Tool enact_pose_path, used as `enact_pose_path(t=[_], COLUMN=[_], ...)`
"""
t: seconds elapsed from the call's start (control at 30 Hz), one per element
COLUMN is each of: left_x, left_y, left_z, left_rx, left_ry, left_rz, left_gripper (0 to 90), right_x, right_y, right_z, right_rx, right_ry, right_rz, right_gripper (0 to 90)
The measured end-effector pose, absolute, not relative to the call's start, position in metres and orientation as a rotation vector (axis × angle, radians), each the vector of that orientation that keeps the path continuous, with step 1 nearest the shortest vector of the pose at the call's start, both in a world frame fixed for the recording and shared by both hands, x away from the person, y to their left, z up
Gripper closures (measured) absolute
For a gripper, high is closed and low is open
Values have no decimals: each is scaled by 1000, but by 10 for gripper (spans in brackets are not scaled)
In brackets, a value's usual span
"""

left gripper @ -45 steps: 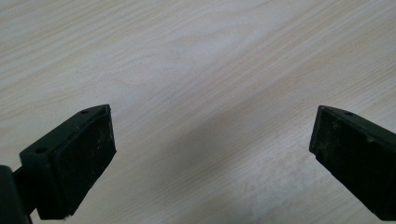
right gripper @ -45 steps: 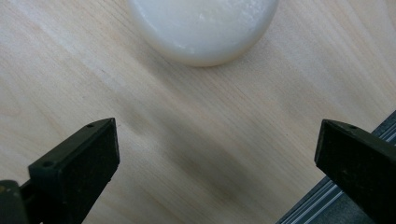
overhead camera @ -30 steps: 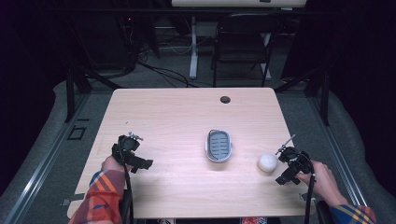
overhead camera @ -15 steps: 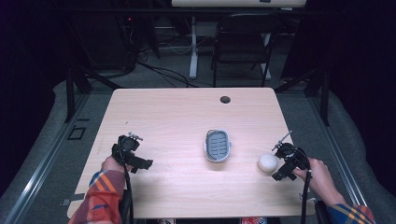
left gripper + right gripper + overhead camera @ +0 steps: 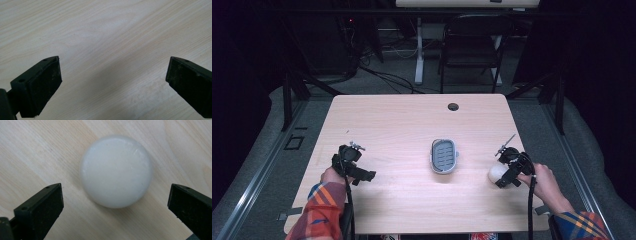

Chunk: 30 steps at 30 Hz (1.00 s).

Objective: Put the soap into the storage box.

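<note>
1. A pale wooden table (image 5: 402, 125) stands in a dark room, with a black chair (image 5: 471, 40) and loose cables on the floor beyond its far edge.
2. A white round soap (image 5: 116, 171) lies on the bare wood well to the right of the grey soap dish (image 5: 444, 155), which sits near the table's middle.
3. The right gripper (image 5: 503, 172) hangs directly over the soap, jaws spread wide, one on each side of it and neither touching.
4. The step in hand looks like the reach for a grasp. The next move calls for lowering until the pads flank the soap's widest part, then closing gently, since a smooth rounded bar may squirt out.
5. From there the likely goal is the dish.
6. The left gripper (image 5: 353, 170) waits far to the left of the dish, jaws wide apart over bare wood.
</note>
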State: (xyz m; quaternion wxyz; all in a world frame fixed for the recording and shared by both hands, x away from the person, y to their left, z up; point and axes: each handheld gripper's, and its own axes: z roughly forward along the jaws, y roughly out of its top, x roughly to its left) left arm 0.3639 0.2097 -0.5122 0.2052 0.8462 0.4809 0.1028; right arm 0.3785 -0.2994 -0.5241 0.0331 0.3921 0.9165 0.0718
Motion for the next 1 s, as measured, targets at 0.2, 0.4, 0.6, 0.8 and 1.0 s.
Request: enact_pose_path(t=[0.2,0.4,0.6,0.8,1.0], left_x=[364,364,364,364,364], left_y=[210,210,210,210,210], left_z=[-512,-512,-512,-512,-512], left_rx=[2359,2359,2359,2359,2360], left_ry=[1338,1338,1337,1336,1336], left_rz=[287,284,284,284,284], left_gripper=[0,0,0,1,1], right_x=[388,395,399,400,399], right_y=[-291,-284,-278,-277,-275], right_z=[-525,-528,-529,-532,-534], right_rx=[1192,1213,1211,1206,1181], right_ry=[2830,2820,2835,2854,2865], right_rz=[214,238,227,217,188], right_gripper=[0,0,0,86,142])
